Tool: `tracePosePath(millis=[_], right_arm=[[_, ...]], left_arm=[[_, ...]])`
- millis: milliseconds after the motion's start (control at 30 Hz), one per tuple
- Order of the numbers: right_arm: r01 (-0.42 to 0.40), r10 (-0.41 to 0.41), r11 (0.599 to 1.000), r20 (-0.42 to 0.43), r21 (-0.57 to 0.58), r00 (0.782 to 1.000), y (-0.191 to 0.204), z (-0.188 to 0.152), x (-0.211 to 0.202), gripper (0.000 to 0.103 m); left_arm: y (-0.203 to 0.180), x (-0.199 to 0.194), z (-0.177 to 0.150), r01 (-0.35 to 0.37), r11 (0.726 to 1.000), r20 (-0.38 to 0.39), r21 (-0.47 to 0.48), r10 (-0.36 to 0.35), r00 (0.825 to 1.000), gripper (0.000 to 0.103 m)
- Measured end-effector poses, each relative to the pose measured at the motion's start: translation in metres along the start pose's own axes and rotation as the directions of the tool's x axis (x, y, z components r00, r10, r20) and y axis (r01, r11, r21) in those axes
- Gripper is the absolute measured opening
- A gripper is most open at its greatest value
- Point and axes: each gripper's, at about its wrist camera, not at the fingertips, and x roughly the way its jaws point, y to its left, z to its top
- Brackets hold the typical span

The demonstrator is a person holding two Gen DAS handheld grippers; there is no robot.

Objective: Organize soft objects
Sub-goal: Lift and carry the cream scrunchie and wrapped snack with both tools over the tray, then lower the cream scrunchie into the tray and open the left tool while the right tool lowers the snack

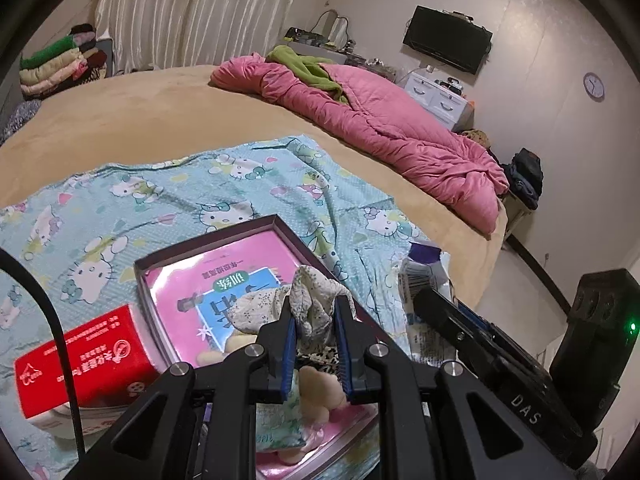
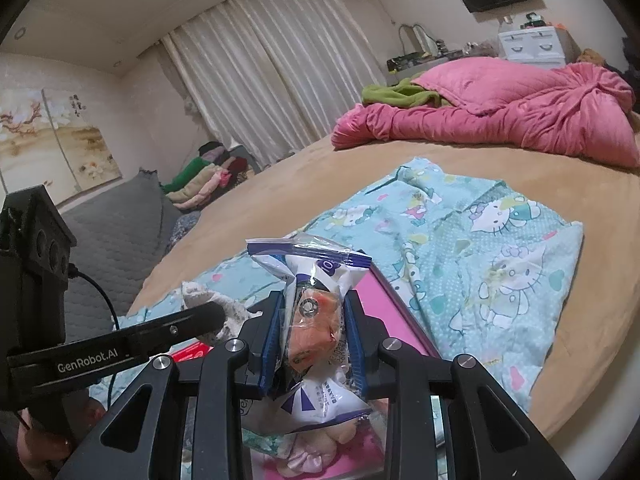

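Observation:
My left gripper [image 1: 314,308] is shut on a crumpled white cloth with a small green print [image 1: 316,300]. It holds the cloth over a shallow dark-rimmed box [image 1: 208,236] lined with a pink booklet. A cream plush toy [image 1: 316,388] lies in the box under the jaws. My right gripper [image 2: 314,300] is shut on a white and purple plastic bag [image 2: 308,276] with something orange inside. It hovers above the same box [image 2: 404,312] and the plush toy [image 2: 340,436]. In the right wrist view one of the left gripper's fingers [image 2: 192,320] reaches in from the left with the cloth [image 2: 228,304].
The box rests on a light blue cartoon-cat blanket [image 1: 160,200] spread over a tan bed [image 1: 140,120]. A red tissue pack [image 1: 80,356] lies left of the box. A pink quilt [image 1: 400,132] is bunched at the far side, and folded clothes [image 1: 60,64] are stacked beyond the bed.

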Motion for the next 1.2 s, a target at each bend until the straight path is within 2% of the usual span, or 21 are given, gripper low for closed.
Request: tracePosePath(millis=[233,467,800,900,1200], right_arm=[[0.013,-0.013,1.0,-0.002,0.009,1.0,-0.005,0.0,0.004,0.03],[0.025,-0.025,1.0,-0.007,0.016,1.0,-0.012,-0.001,0.01,0.03],[0.057,-0.057,0.998,-0.011,0.0,0.998,-0.015,-0.002,0.014,0.03],[0.065,-0.065,0.998,-0.026,-0.006,0.998,-0.017,-0.004,0.018,0.03],[0.095,-0.096,0.995,-0.074,-0.019,0.993,-0.024,-0.01,0.034,0.03]], left_arm=[[0.006,0.024,0.0,-0.027,1.0,-0.023,-0.013,0.027,0.999,0.018],[0.013,0.035,0.0,-0.03,0.998,0.007,-0.046,0.031,1.0,0.018],[0.011,0.067,-0.011,-0.083,0.996,-0.077,-0.017,0.081,0.994,0.018],[0.013,0.071,-0.017,-0.077,0.997,-0.1,-0.025,0.074,0.992,0.018],[0.007,0.076,-0.027,-0.094,0.995,-0.162,0.03,0.098,0.982,0.018]])
